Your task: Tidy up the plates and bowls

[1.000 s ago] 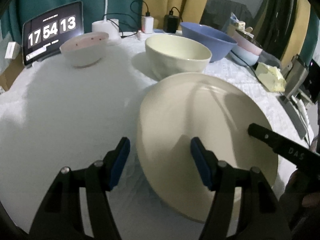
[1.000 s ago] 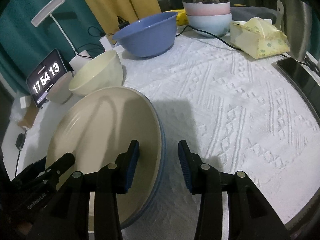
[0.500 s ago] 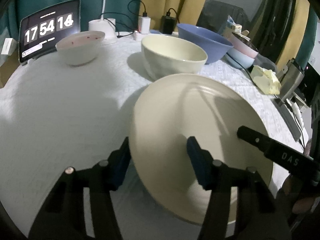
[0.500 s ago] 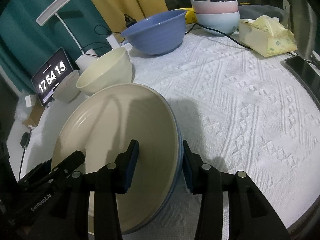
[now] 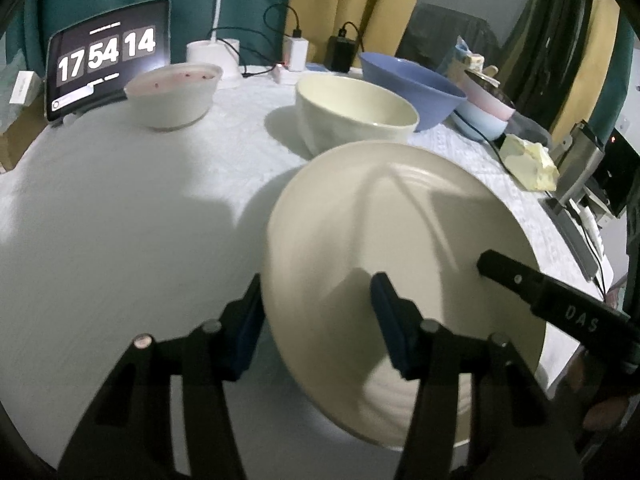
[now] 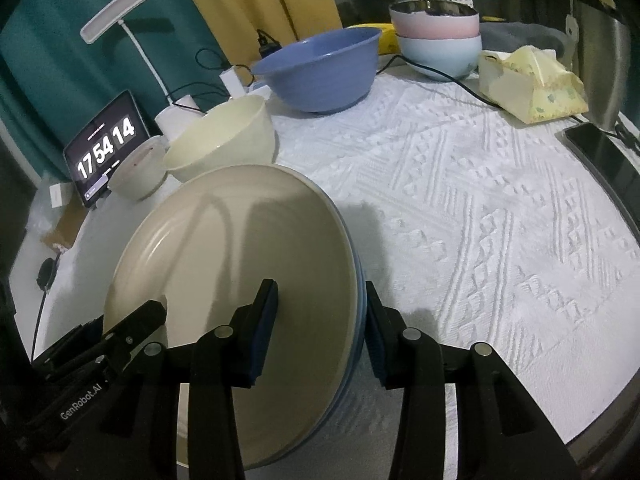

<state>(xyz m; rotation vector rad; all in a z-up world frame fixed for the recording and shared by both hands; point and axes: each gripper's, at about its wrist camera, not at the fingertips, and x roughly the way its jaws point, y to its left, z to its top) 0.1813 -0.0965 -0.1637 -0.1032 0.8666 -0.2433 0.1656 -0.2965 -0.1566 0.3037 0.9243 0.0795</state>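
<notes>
A cream plate (image 5: 400, 240) tops a stack with blue plates (image 6: 359, 320) under it, on the white cloth. My left gripper (image 5: 316, 292) straddles the stack's near-left rim. Its jaws are closing, one pad outside the rim and one on the cream inside, both touching. On the opposite rim my right gripper (image 6: 320, 292) is shut on the stack, and one of its fingers (image 5: 500, 264) shows in the left wrist view. Behind stand a cream bowl (image 5: 356, 116), a blue bowl (image 6: 320, 72), a white speckled bowl (image 5: 172, 96) and stacked pink and pale-blue bowls (image 6: 436, 36).
A tablet clock (image 5: 108, 56), a lamp (image 6: 116, 12) and chargers with cables line the back edge. A yellow tissue pack (image 6: 532, 84) and a dark phone (image 6: 604, 156) lie at the right, by the table's round edge. Bare cloth spreads right of the stack.
Both grippers have slid further over the plate stack's rim. The left jaws have narrowed onto it. The stack sits closer and looks slightly raised on its left side.
</notes>
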